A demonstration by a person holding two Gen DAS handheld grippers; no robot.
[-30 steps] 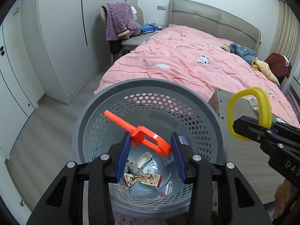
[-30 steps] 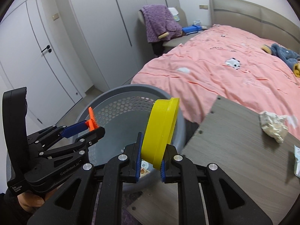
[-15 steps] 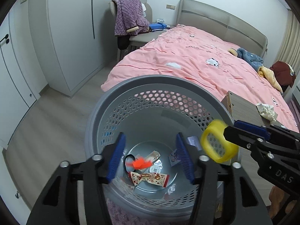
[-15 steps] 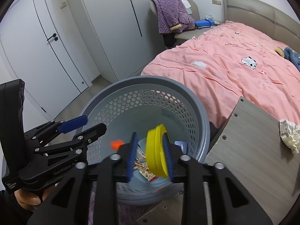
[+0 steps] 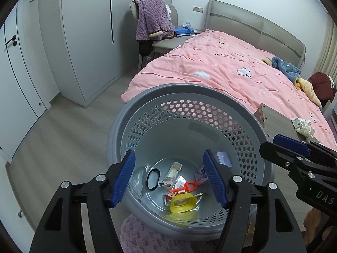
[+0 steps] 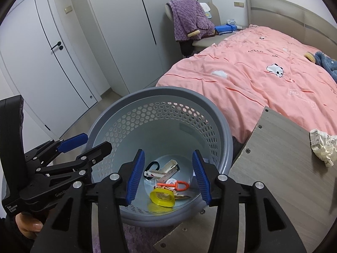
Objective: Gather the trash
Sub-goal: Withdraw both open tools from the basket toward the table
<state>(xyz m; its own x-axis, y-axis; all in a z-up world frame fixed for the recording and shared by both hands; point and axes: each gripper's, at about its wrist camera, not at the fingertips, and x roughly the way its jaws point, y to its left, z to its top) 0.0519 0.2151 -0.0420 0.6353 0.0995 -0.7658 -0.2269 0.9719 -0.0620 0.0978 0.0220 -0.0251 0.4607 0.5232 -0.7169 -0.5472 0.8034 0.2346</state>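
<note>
The yellow ring (image 5: 182,202) and the orange clip (image 5: 185,187) lie at the bottom of the grey basket (image 5: 147,97), touching each other among wrappers and a black hair band (image 5: 153,178). Above the rim, the left gripper (image 5: 169,177) and the right gripper (image 6: 166,176) both hang spread wide and carry nothing. A second ago each was clamped on its piece, the left on the clip and the right on the ring; half a second ago both pieces were falling, and now they have landed. One crumpled paper (image 6: 322,145) sits well apart on the wooden table (image 6: 273,147) beside the basket. Reaching for it, the right gripper could likely knock the basket's rim and tip it, or the light wad could skid off the edge if pinched off-centre.
</note>
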